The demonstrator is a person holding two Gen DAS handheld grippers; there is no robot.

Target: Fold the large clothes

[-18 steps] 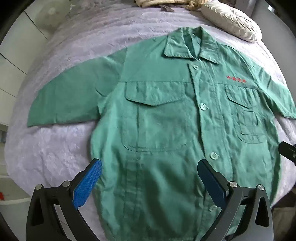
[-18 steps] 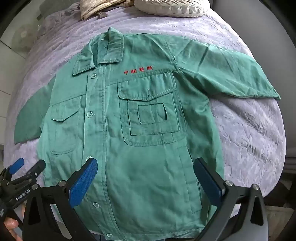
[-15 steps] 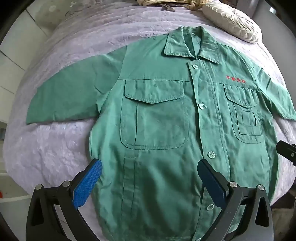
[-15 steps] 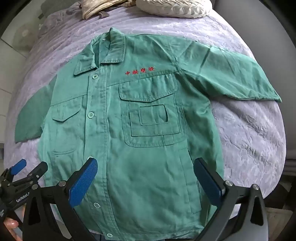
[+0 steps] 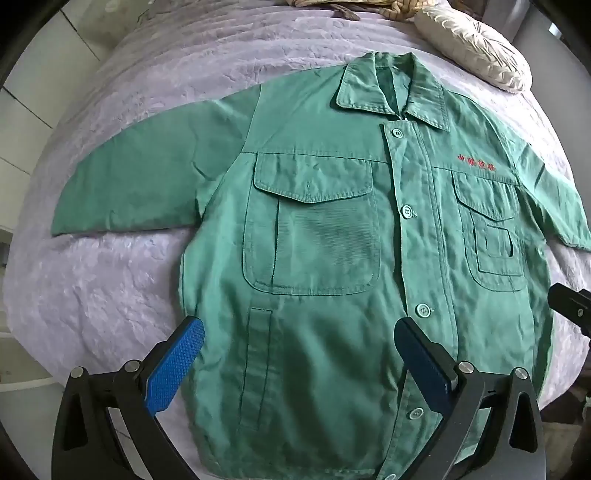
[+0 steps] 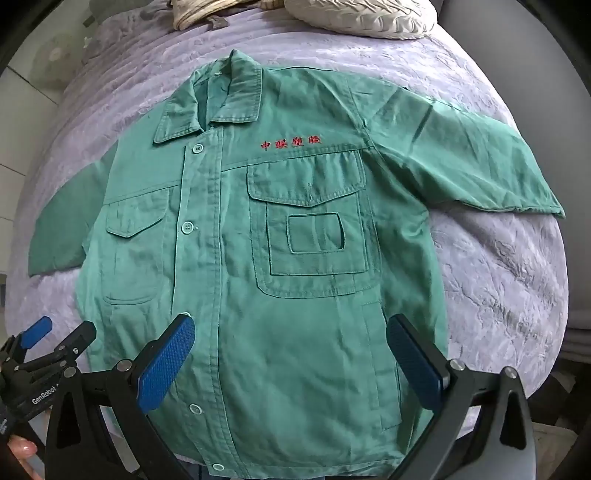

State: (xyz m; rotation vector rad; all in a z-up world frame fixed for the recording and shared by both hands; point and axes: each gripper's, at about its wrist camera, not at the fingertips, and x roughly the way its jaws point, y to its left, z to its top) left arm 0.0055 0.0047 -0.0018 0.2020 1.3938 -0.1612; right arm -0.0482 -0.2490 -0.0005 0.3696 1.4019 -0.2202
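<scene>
A green button-up work jacket (image 5: 332,258) lies flat, front up, on a lilac bedspread, collar far, both sleeves spread out; it also shows in the right wrist view (image 6: 295,258). It has two chest pockets and red embroidered characters (image 6: 291,142). My left gripper (image 5: 299,336) is open and empty, hovering over the jacket's lower left part near the hem. My right gripper (image 6: 291,332) is open and empty over the lower right part. The left gripper also shows at the right wrist view's lower left (image 6: 55,339).
The lilac bedspread (image 5: 110,295) covers the bed, which drops off at the near edge and right side (image 6: 517,295). A cream pillow (image 5: 476,51) and a beige bundle of cloth (image 6: 195,14) lie beyond the collar.
Both grippers have moved forward over the jacket, so it appears larger and lower in each view. Jaws stay open; the jacket has not moved.
</scene>
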